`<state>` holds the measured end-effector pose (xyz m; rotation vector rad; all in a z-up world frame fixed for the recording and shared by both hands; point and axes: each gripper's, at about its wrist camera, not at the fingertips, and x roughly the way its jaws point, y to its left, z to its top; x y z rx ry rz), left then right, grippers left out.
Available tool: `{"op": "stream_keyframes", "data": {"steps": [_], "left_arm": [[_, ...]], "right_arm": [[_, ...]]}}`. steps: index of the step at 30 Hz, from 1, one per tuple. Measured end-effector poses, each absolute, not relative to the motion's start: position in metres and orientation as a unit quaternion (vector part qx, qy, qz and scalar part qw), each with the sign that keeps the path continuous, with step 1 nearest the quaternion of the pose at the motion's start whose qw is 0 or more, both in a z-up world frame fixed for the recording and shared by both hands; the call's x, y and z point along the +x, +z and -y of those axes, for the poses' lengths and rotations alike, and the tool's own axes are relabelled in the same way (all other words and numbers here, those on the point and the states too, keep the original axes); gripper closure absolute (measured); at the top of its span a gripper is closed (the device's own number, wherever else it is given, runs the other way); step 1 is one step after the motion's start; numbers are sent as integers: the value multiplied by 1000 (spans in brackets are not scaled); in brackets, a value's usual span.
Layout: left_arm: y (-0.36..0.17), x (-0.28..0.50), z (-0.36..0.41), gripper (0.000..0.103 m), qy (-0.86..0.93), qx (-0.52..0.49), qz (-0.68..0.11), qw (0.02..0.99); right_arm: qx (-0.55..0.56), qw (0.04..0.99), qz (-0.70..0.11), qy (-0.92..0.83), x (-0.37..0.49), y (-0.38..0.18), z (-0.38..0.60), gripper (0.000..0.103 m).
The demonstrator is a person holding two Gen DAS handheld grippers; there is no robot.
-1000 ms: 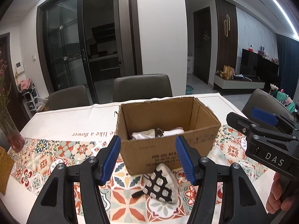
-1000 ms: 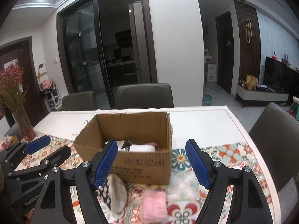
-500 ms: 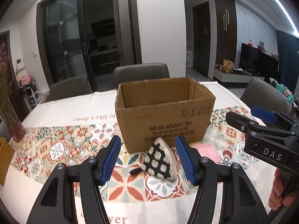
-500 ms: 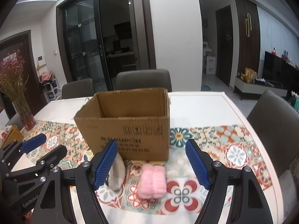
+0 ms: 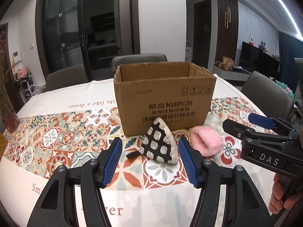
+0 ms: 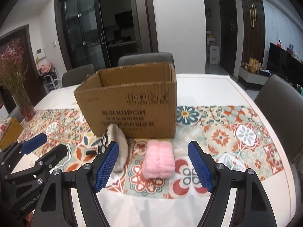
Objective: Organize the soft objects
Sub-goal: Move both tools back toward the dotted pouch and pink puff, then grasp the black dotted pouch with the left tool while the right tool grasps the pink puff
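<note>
Two grippers, left (image 5: 149, 162) and right (image 6: 153, 164), gaped wide, holding nothing.
Each should have straddled its item squarely: patterned pouch (image 5: 159, 143), pink bundle (image 6: 158, 158).

Ahead of me: table (image 5: 56, 102) under a white cloth with a patterned tile band. Grey chairs (image 5: 139, 60) along its far edge, one at the right edge. Behind them a white pillar (image 5: 161, 17), dark glass sliding doors (image 6: 85, 36), and a ceiling light strip (image 5: 282, 5).
</note>
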<state>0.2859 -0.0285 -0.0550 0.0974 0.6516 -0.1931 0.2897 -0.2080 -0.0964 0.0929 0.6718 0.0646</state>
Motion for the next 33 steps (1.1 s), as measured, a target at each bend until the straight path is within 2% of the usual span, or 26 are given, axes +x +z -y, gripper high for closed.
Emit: {"op": "stream_keyframes", "data": {"steps": [11, 33], "left_arm": [[-84, 282, 23, 40, -117, 58, -330, 935], [-105, 312, 19, 40, -132, 67, -323, 935]], "right_arm": [[65, 933, -355, 16, 287, -128, 206, 27], [76, 921, -382, 0, 308, -156, 201, 27]]}}
